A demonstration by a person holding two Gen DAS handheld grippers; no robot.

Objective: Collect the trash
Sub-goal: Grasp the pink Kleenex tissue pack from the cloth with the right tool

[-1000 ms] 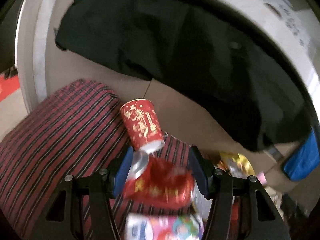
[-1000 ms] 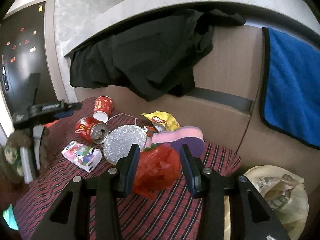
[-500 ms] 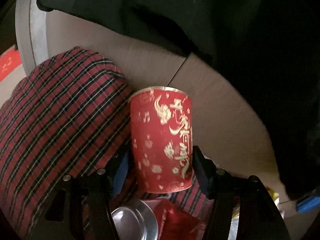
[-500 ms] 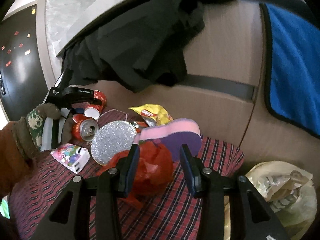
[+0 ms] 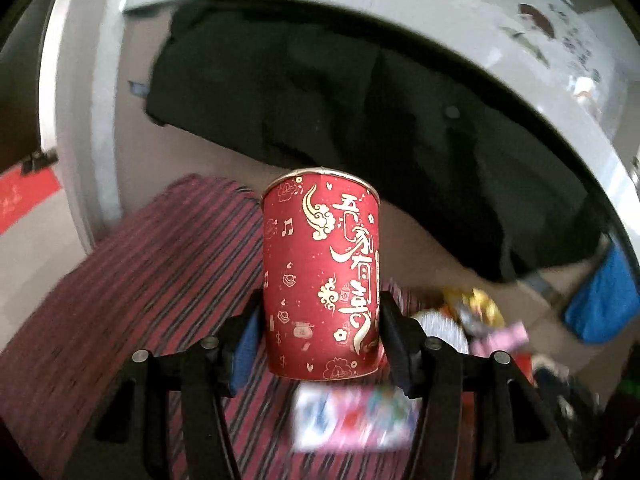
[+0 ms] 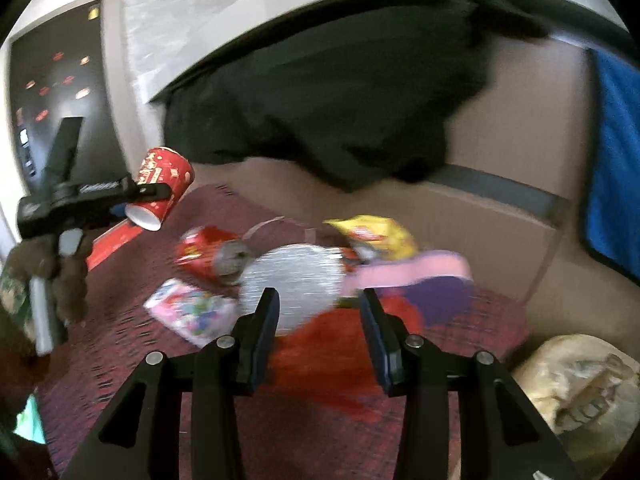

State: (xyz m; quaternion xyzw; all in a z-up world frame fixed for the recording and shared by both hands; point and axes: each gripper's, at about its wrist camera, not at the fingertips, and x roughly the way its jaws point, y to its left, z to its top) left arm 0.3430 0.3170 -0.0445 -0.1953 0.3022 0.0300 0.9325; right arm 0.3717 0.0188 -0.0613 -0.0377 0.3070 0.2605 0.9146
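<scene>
Left wrist view | red paper cup (image 5: 320, 276), gold signs, upside down | squeezed in left hand-held gripper (image 5: 320, 332), lifted off striped cloth (image 5: 132, 300) | right hand-held gripper (image 6: 319, 328) loose over red bag (image 6: 320, 360)

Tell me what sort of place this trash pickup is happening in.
Probably a lived-in room at home: a red plaid cloth covers the surface strewn with litter, a black garment and a blue towel hang behind it, and a dark door with red stickers stands at the far left.
</scene>
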